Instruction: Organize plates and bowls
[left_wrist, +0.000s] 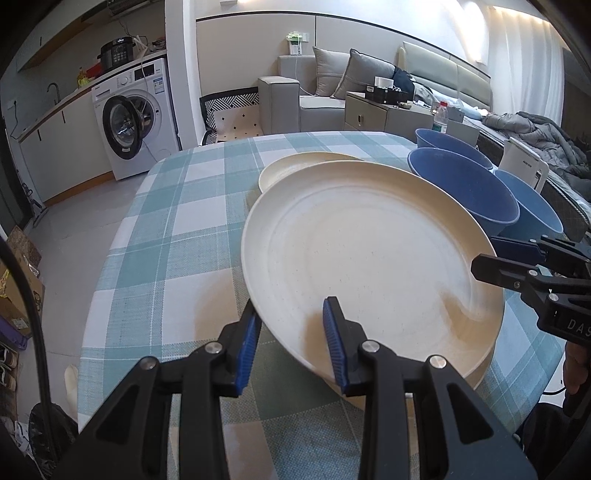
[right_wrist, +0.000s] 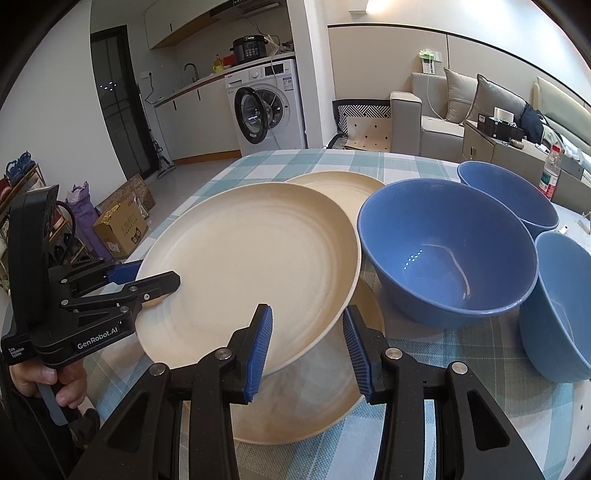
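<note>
A large cream plate (left_wrist: 369, 258) (right_wrist: 251, 258) hangs tilted just above a second cream plate (right_wrist: 314, 406) that lies on the checked tablecloth. My left gripper (left_wrist: 291, 325) (right_wrist: 147, 277) is shut on the plate's left rim, one finger on top and one underneath. On the opposite rim my right gripper (right_wrist: 306, 332) (left_wrist: 487, 254) is shut the same way. A third cream plate (left_wrist: 291, 166) (right_wrist: 340, 188) lies further back. To the right stand three blue bowls: a big one (right_wrist: 443, 251) (left_wrist: 461, 188), one behind it (right_wrist: 509, 192) and a lighter one (right_wrist: 565, 295).
The table (left_wrist: 177, 240) has open cloth to the left of the plates. A water bottle (left_wrist: 440, 117) and a white box (left_wrist: 522, 162) stand beyond the bowls. A person's hand (right_wrist: 55, 384) grips the left gripper's handle. A washing machine and a sofa are behind the table.
</note>
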